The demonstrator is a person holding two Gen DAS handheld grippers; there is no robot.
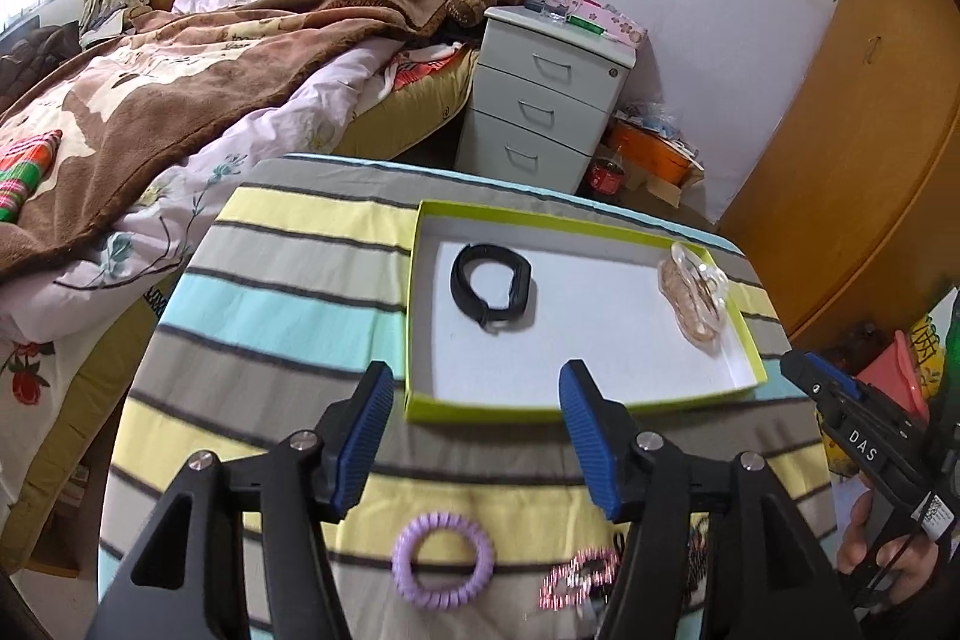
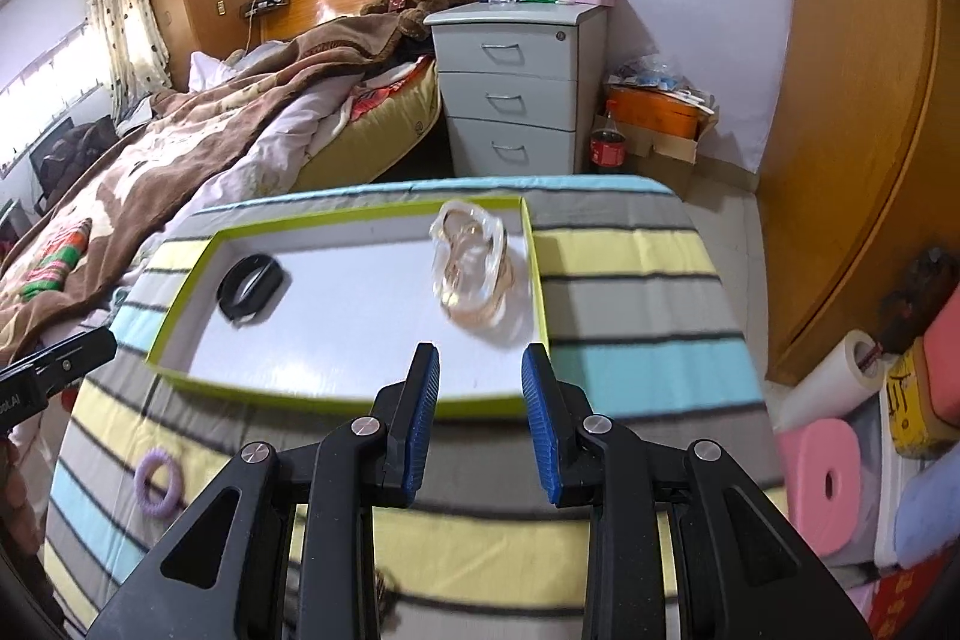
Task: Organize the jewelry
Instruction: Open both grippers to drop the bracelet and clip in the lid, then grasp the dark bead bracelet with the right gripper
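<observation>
A shallow white box with a lime-green rim (image 1: 420, 304) (image 2: 180, 298) lies on the striped tablecloth. In it sit a black wristband (image 1: 491, 287) (image 2: 251, 286) on the left and a clear bag of gold-coloured jewelry (image 1: 696, 295) (image 2: 474, 274) on the right. My left gripper (image 1: 477, 385) hangs open above the box's near edge, nothing between its blue pads. My right gripper (image 2: 480, 367) is open and empty too, just short of the clear bag. A purple spiral hair tie (image 1: 443, 562) (image 2: 157, 481) and a pink sparkly piece (image 1: 576, 577) lie on the cloth nearer me.
The table (image 1: 288, 280) is covered in grey, yellow and blue stripes. A bed with a brown blanket (image 1: 150, 100) stands on the left, a grey drawer unit (image 1: 540, 100) behind. A wooden wardrobe (image 2: 852, 100) rises at right, with paper rolls (image 2: 828, 484) and clutter on the floor beside it.
</observation>
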